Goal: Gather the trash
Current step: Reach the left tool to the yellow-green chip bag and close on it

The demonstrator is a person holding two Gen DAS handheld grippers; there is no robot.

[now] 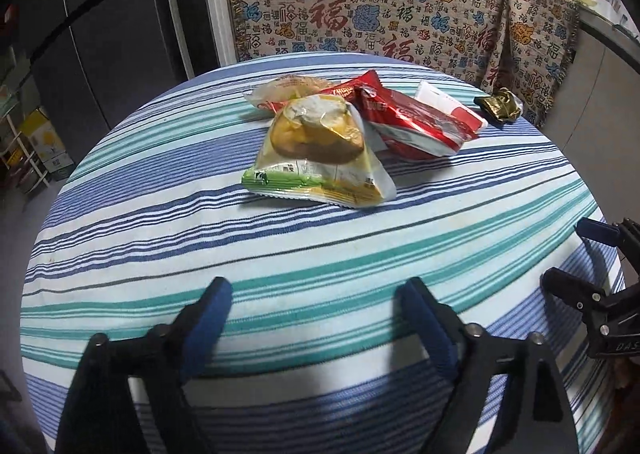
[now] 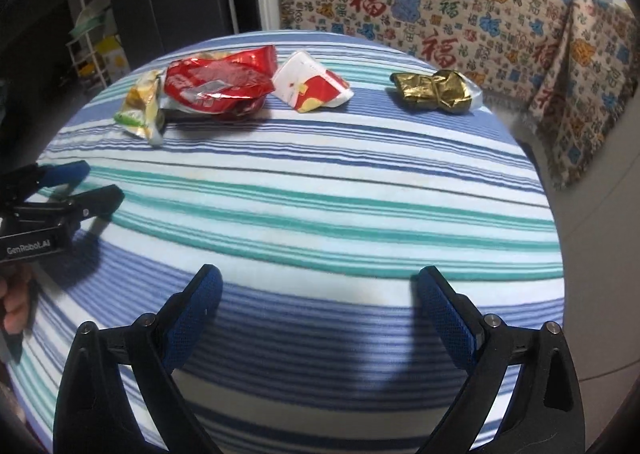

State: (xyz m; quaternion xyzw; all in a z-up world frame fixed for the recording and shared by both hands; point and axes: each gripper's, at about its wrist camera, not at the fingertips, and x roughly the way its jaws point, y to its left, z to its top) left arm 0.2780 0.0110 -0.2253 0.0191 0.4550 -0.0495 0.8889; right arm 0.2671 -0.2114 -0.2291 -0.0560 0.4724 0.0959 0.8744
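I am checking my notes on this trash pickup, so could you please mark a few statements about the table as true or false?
1. Both grippers are open and empty. True: left gripper, right gripper.
2. The gold wrapper lies apart from the other packets. True.
3. The red wrapper is held between fingers. False: it lies on the striped tablecloth.
4. The tablecloth is plain white. False: blue and green stripes.
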